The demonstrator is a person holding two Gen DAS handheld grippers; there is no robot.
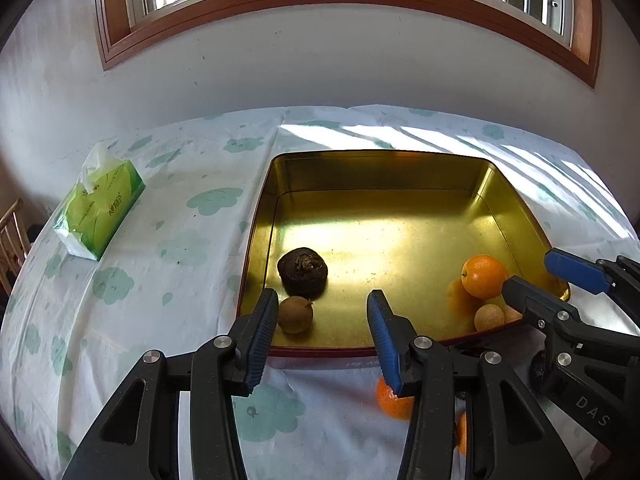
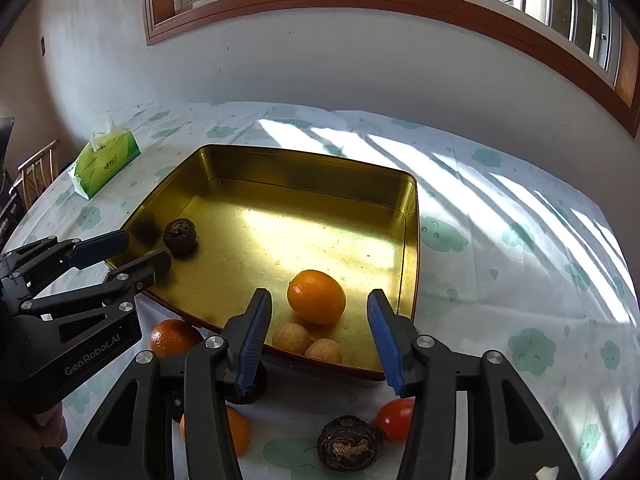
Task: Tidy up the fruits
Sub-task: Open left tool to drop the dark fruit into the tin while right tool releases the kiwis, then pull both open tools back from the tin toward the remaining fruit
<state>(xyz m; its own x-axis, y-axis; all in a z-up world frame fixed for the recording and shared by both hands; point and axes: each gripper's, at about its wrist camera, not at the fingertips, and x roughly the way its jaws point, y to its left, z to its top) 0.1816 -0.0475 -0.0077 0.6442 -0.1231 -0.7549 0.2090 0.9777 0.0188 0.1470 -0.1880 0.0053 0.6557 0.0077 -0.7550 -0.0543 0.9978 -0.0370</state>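
A gold metal tray (image 1: 384, 172) (image 2: 304, 166) sits on the cloth-covered table. Inside it lie a dark brown water chestnut (image 1: 302, 270) (image 2: 181, 236), a small tan fruit (image 1: 295, 314), an orange (image 1: 484, 276) (image 2: 317, 297) and two pale round longans (image 1: 489, 317) (image 2: 291, 338). My left gripper (image 1: 322, 344) is open and empty over the tray's near left corner. My right gripper (image 2: 318, 344) is open and empty over the near right corner. On the cloth in front of the tray lie oranges (image 2: 174, 340), a dark chestnut (image 2: 349, 444) and a red tomato (image 2: 395, 420).
A green tissue pack (image 1: 100, 208) (image 2: 105, 162) lies at the far left of the table. A white wall with a wood-framed window (image 1: 320, 0) stands behind. A wooden chair (image 2: 38, 176) shows beyond the table's left edge.
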